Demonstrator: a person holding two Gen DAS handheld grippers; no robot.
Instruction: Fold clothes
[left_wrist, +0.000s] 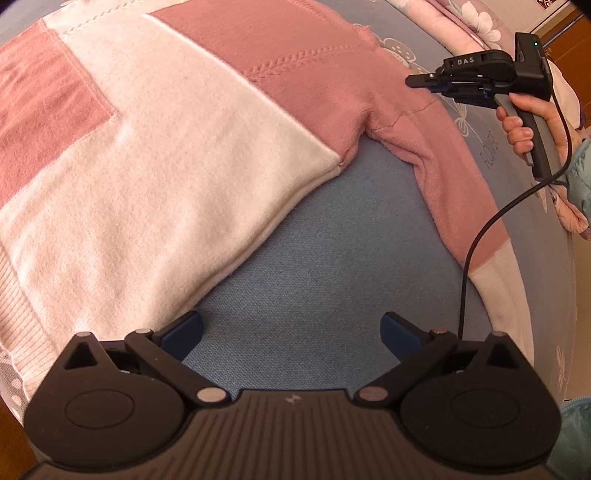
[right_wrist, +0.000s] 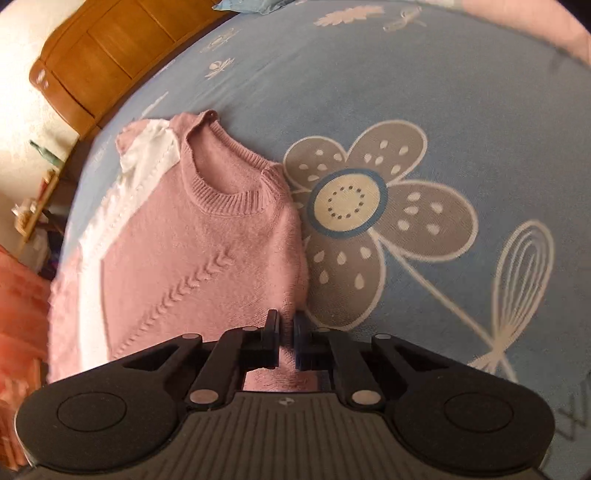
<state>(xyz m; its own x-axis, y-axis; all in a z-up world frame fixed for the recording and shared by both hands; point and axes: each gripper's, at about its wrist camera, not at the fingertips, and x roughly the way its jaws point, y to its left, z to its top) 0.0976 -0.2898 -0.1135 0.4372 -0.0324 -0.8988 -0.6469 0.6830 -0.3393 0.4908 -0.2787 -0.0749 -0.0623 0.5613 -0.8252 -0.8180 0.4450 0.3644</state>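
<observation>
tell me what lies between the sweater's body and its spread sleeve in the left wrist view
Only bare blue bedsheet lies between the sweater body and its sleeve; the open left gripper points at that wedge.

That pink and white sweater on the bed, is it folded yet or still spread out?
Spread out. The sweater lies flat on the blue bedsheet, its right-hand sleeve stretched out to the side.

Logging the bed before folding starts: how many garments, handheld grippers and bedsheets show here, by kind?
Pink and white sweater: 1
Handheld grippers, left gripper and right gripper: 2
Blue flowered bedsheet: 1
Total: 4
</observation>
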